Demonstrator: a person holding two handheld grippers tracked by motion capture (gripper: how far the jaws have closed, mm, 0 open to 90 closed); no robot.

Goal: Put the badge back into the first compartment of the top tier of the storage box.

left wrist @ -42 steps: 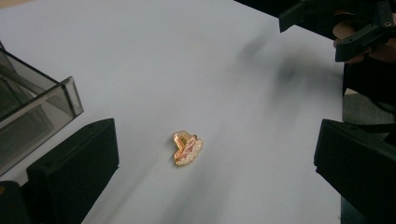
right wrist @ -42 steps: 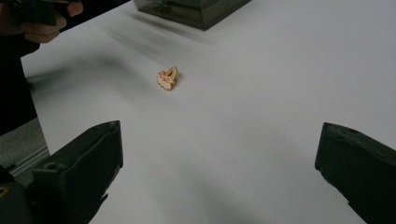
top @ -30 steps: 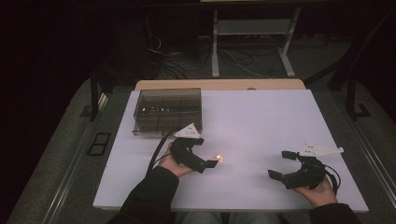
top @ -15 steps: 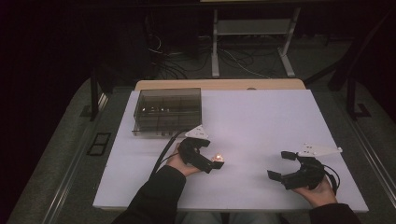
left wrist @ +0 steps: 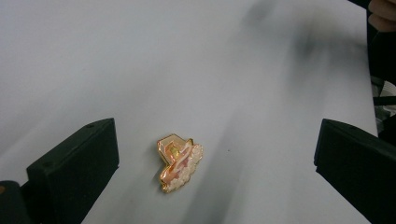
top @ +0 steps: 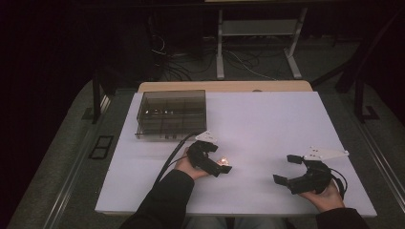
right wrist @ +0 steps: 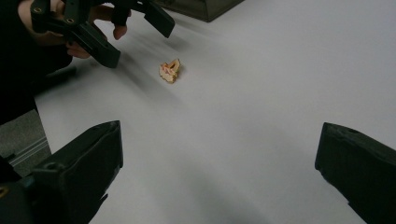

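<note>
Two hand-held black grippers work over a broad white tabletop (top: 267, 124) that covers a tan wooden board showing along its far edge. Around the table the room is dark: a grey floor, a tangle of cables (top: 167, 57) and the pale metal legs of a stand (top: 258, 43) lie beyond the far side.

Toward the far left of the tabletop sits a smoky translucent plastic box with inner compartments (top: 172, 113), well apart from the right gripper and fairly near the left one. What its compartments hold is too small to tell.

Lying flat on the bare white surface is a small gold-edged enamel pin in orange, pink and cream (left wrist: 180, 161), near the middle of the table, toward the near edge. The left gripper (top: 220, 161) hangs over it with its jaws wide apart, the pin between them but touching neither. Nothing stands between the pin and those jaws.

The right gripper (top: 287, 170) rests low at the near right, jaws also spread wide and holding nothing, well apart from the pin, which it faces across open tabletop.
</note>
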